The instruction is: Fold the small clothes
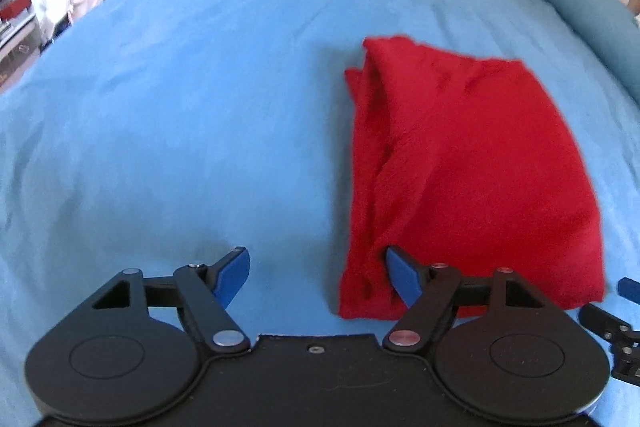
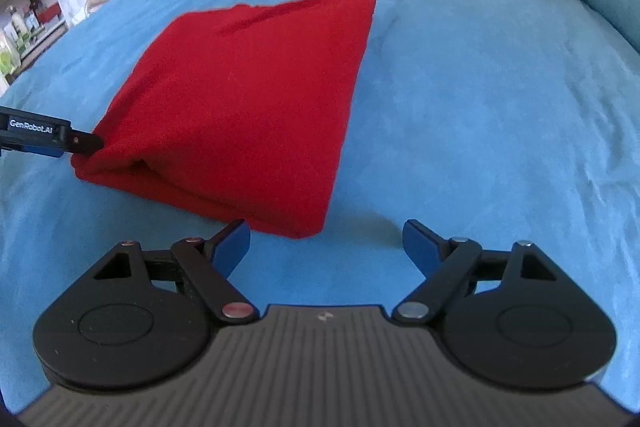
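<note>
Both gaping wide, gripping nothing: left hand-held gripper (image 1: 318, 277) nudging red garment (image 1: 460, 167) corner, right hand-held gripper (image 2: 326, 243) hovering beside; pinching both near corners evenly, keeping fold square on bed (image 1: 180, 107).

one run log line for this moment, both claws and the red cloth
left claw open, by near corner | right claw open, clear | folded red fleece garment flat on blue bedsheet

Red garment (image 2: 248, 99) looked like soft, fuzzy matt knit on a smooth matt blue sheet (image 1: 180, 107); both grippers were matt black plastic (shiny metal pivot pins).
</note>
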`<state>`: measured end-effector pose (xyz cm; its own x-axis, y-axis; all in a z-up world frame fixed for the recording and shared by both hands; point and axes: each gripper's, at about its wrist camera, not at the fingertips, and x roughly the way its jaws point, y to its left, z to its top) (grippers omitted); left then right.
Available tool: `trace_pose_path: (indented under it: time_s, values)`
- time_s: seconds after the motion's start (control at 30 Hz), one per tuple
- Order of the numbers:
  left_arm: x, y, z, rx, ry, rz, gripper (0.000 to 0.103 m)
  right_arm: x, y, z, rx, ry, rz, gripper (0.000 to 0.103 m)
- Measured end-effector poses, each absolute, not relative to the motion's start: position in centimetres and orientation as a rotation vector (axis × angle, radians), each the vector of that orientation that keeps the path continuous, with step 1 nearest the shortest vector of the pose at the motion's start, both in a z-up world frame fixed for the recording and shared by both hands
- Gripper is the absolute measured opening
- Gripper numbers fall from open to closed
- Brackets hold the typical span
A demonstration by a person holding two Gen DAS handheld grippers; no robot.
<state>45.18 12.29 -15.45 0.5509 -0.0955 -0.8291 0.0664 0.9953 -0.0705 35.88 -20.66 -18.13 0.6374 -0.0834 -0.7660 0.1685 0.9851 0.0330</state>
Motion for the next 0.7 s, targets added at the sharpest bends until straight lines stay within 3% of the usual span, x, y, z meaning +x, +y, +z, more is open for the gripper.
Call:
trace_pose_path:
  time_s: [0.23, 0.43, 0.7]
  values:
    - [45.1, 11.2, -14.9, 0.006, 0.973, -0.122, 0.079, 36.9, -20.3, -18.2, 0.107, 0.868, -0.108, 0.099]
    - [45.1, 10.7, -15.5, 0.041, 0.988, -0.112, 0.079, 37.1, -21.0, -18.8, 0.089, 0.869, -0.194, 0.09]
    - [43.3, 11.8, -18.0, 0.155, 0.989, -0.137, 0.09, 35.9, -24.4, -19.3, 0.209, 0.853, -0.279, 0.089]
